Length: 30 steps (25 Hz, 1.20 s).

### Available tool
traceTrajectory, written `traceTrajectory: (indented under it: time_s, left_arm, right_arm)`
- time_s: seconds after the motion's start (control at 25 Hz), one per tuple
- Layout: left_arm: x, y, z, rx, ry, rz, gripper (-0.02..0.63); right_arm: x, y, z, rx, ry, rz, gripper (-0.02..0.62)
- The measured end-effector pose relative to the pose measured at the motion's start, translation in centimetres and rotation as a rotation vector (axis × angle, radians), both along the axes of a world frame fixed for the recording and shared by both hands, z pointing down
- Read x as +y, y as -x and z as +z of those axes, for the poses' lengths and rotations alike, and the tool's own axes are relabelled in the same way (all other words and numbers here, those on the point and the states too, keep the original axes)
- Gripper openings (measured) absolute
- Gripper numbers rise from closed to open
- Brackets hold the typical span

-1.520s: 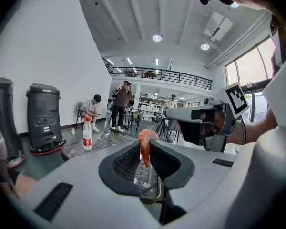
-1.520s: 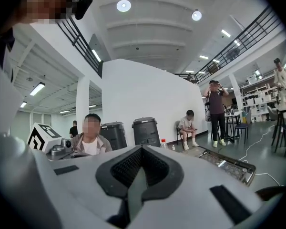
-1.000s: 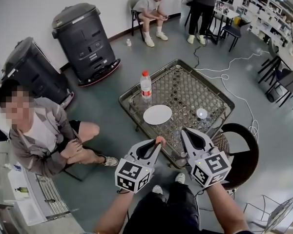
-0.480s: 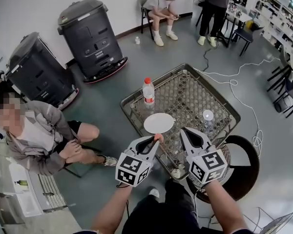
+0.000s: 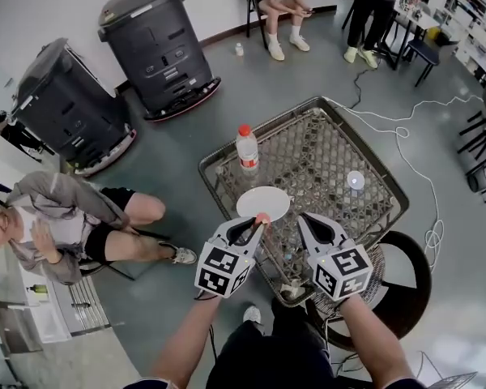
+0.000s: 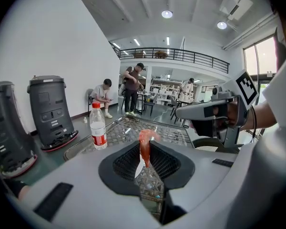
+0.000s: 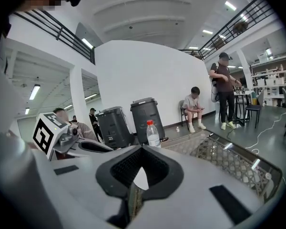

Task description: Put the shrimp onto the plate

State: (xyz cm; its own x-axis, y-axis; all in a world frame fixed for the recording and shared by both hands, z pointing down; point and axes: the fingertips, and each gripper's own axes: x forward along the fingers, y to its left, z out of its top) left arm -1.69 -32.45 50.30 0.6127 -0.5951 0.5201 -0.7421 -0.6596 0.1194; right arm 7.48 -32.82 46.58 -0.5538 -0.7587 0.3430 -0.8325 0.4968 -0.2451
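A white plate [image 5: 263,202] lies on the near left part of the wire-mesh table [image 5: 324,148]. My left gripper [image 5: 259,220] is shut on an orange-red shrimp [image 5: 263,216], which hangs just over the plate's near rim. In the left gripper view the shrimp [image 6: 144,144] stands upright, pinched between the black pads of that gripper [image 6: 145,149]. My right gripper [image 5: 303,217] hovers beside it to the right, over the table's near edge, shut and holding nothing. From the right gripper view its jaws [image 7: 142,152] meet at the tips, with a sliver of plate [image 7: 140,178] showing behind.
A water bottle [image 5: 247,148] with a red cap stands just behind the plate. A small white cup [image 5: 355,180] sits at the table's right. A round dark stool [image 5: 407,270] is by my right arm. Two dark bins [image 5: 158,47] and a seated person [image 5: 61,229] are to the left.
Both grippers have moved forward over the table's near edge, bringing the shrimp up to the plate's near rim. The seated person on the left has shifted posture.
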Motion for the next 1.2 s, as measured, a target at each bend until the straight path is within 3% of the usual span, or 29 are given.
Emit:
traceTrajectory:
  time_s: [0.72, 1.2]
  left_arm:
    - [-5.0, -0.1, 11.9, -0.175, 0.125, 0.024, 0.067]
    - [-7.6, -0.7, 17.3, -0.265, 0.2, 0.068, 0.067]
  right_arm:
    - [-3.4, 0.4, 10.0, 0.06, 0.139, -0.077, 0.003]
    - [-4.2, 0.9, 12.2, 0.064, 0.179, -0.056, 0.003]
